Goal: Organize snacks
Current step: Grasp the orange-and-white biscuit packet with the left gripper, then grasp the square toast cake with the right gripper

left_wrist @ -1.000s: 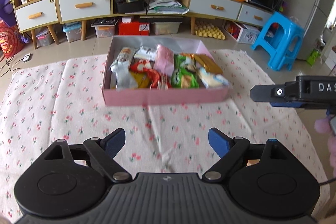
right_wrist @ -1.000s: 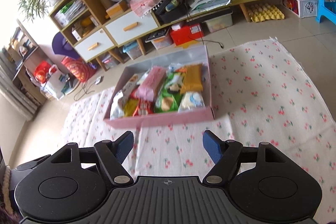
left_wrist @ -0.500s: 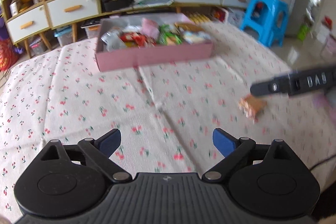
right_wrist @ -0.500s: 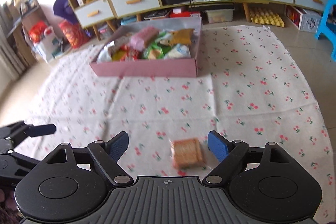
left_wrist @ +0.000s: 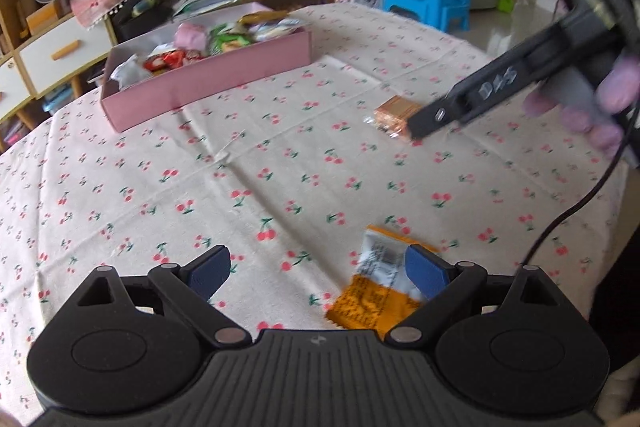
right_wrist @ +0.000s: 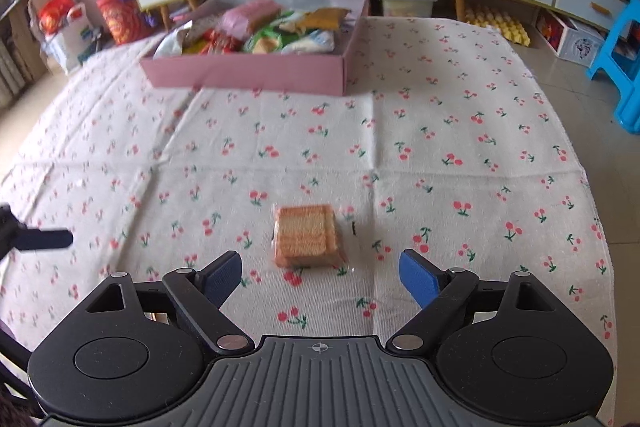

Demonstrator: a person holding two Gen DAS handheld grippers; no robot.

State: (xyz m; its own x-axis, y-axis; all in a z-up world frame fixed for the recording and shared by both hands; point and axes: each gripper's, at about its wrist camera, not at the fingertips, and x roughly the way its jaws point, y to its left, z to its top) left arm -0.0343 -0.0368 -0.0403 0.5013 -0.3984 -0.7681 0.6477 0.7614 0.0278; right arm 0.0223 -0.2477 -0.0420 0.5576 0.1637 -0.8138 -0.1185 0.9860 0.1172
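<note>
Cherry-print cloth (right_wrist: 440, 115) covers the tabletop, with the pink box (right_wrist: 256, 73) of snacks at its far side. Both grippers tilt steeply downward. Left gripper (left_wrist: 318, 273): jaws wide open after widening, empty, the orange-and-white snack packet (left_wrist: 374, 291) lying partly under the right finger. Right gripper (right_wrist: 320, 275): jaws also just opened wide, the clear-wrapped biscuit pack (right_wrist: 306, 235) lying loose just beyond them. Only the left wrist view shows the orange packet and the gloved hand (left_wrist: 592, 103) holding the right gripper.
</note>
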